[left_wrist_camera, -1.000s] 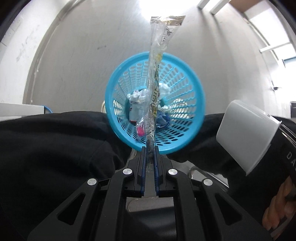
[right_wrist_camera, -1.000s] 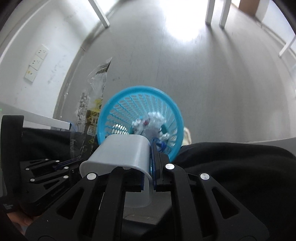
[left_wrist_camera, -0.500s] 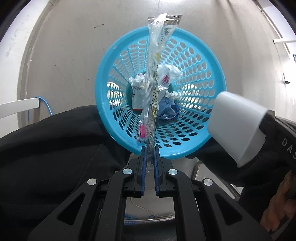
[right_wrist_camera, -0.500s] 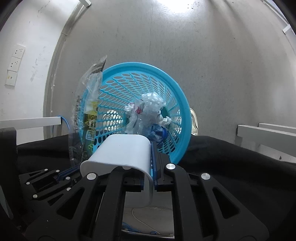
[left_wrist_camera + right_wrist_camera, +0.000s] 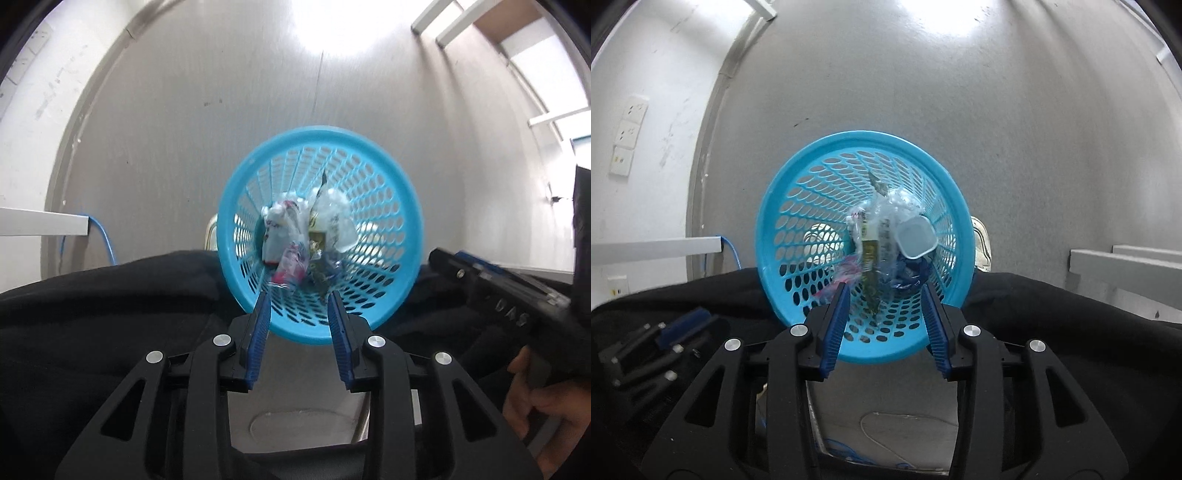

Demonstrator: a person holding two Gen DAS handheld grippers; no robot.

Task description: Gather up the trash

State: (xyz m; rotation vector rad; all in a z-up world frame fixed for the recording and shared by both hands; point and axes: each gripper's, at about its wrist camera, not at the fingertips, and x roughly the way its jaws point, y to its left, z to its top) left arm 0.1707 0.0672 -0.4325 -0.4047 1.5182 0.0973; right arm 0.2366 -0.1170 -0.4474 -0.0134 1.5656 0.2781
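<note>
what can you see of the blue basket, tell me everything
The blue basket is a round, bright blue plastic bin with a smooth rim and walls perforated by rows of oval holes. It stands on the grey floor, seen from above, below both open grippers. Inside lie crumpled clear wrappers, a long printed wrapper and a white cup tipped on its side. Black fabric overlaps its near edge.

Inside the blue basket (image 5: 388, 206) the trash pile (image 5: 306, 243) was smeared by blur, its wrappers running together, while the basket's near rim sat hidden behind the left gripper's fingers (image 5: 260, 328).
</note>
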